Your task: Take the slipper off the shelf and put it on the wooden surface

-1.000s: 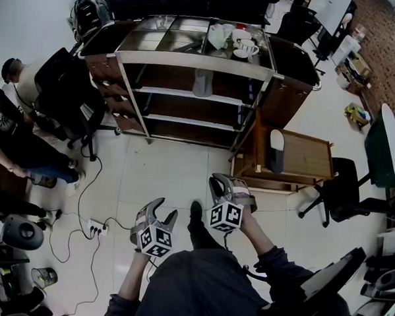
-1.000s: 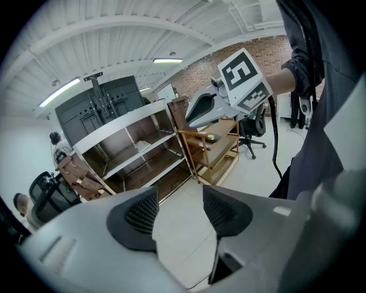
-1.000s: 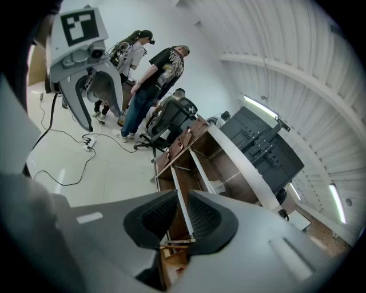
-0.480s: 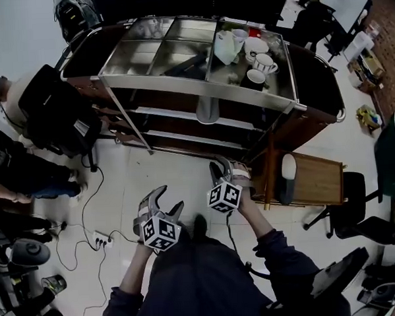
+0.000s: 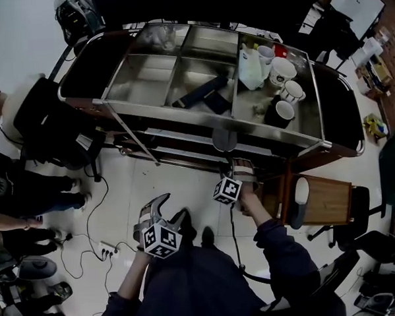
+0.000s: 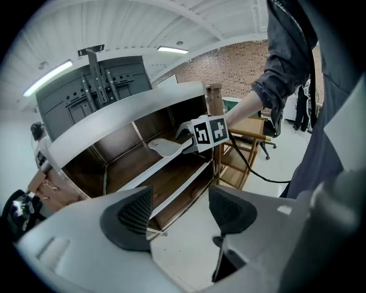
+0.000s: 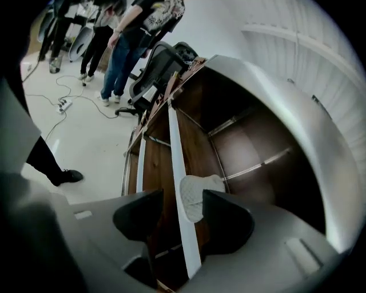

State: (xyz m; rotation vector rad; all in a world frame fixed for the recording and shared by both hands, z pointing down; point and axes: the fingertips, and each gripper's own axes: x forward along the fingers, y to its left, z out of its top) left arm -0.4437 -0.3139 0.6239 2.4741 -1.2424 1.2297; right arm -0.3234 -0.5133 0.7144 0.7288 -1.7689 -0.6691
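A pale grey slipper lies on the upper inner shelf of a steel-topped cart. My right gripper is held up to that shelf's edge. Its jaws have just been opening and now stand open, with the slipper just ahead in the gap and no pad touching it. My left gripper hangs open and empty over the floor, back from the cart. To the right stands a low wooden table with a second slipper on it.
Mugs, a white jug and dark items lie in the cart's top trays. People and a black chair are on the left. A power strip with cables lies on the floor. An office chair stands beyond the wooden table.
Both grippers have moved toward the cart. The right one has reached the shelf edge in front of the slipper and its jaws have opened. The left gripper stayed open.
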